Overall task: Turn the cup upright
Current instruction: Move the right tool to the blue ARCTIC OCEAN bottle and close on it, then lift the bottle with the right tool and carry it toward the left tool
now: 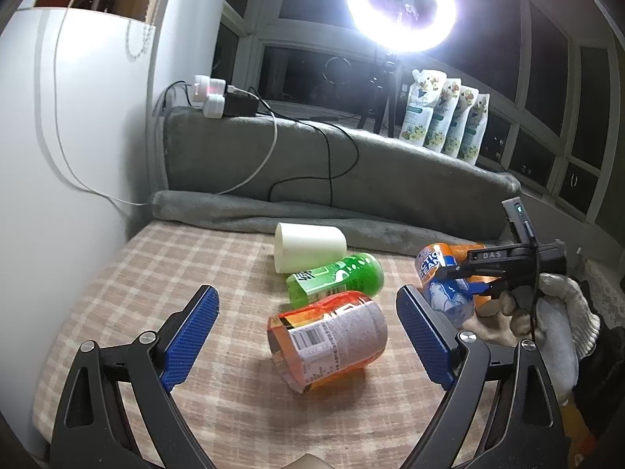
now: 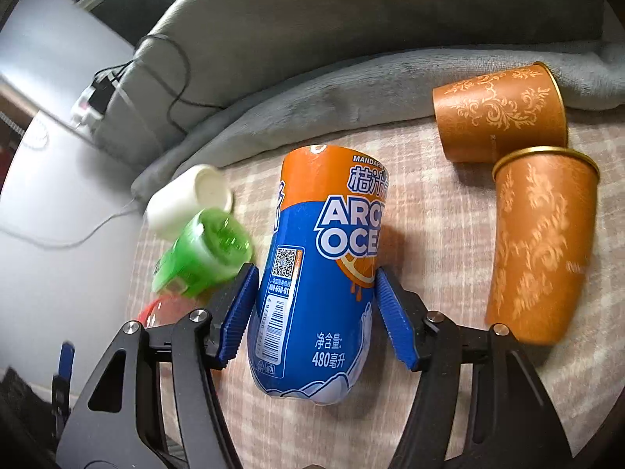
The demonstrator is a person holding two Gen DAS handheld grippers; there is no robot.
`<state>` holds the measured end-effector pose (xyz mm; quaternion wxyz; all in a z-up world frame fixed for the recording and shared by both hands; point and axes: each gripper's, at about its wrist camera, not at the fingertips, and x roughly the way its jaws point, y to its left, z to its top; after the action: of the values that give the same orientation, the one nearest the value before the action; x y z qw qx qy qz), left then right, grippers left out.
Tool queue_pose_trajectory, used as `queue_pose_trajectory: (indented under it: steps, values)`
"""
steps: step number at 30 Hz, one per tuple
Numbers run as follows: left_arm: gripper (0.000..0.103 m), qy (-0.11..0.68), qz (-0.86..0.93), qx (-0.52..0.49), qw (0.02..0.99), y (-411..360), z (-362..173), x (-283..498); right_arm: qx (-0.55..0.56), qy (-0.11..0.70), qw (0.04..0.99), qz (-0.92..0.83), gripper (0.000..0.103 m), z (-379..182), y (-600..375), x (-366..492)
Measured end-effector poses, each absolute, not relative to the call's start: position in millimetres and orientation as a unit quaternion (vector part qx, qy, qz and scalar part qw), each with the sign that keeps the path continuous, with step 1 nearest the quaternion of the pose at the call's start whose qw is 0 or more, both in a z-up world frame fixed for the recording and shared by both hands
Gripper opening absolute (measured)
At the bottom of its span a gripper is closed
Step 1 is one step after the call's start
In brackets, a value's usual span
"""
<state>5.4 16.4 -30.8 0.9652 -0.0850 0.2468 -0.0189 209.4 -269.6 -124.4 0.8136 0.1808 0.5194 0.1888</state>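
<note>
Right wrist view: right gripper [image 2: 314, 293] clenched around blue-orange cup [image 2: 316, 273]; left gripper [image 1: 308, 312] released

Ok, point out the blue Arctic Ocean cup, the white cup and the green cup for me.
blue Arctic Ocean cup [image 2: 312, 273]: right wrist view, middle of its label.
white cup [image 1: 310, 246]: left wrist view, its side wall.
green cup [image 1: 343, 277]: left wrist view, its green side.

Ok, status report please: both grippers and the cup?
Left hand-held gripper open, empty. Right hand-held gripper straddling the blue-orange cup; contact unclear. Green cup close beside.
</note>
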Motion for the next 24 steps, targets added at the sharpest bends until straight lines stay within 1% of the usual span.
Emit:
queue_pose_trajectory:
  steps: [12,24]
  values:
    - [0.092,0.285,-0.082,-0.098,0.95,-13.0,-38.5,16.9,0.157,0.53,0.806,0.212,0.064,-128.3,-270.5,136.3]
    - [0.092,0.319,-0.133,-0.102,0.933,-39.4,-42.3,30.5,0.121,0.521,0.82,0.204,0.066,-123.6,-262.2,104.5]
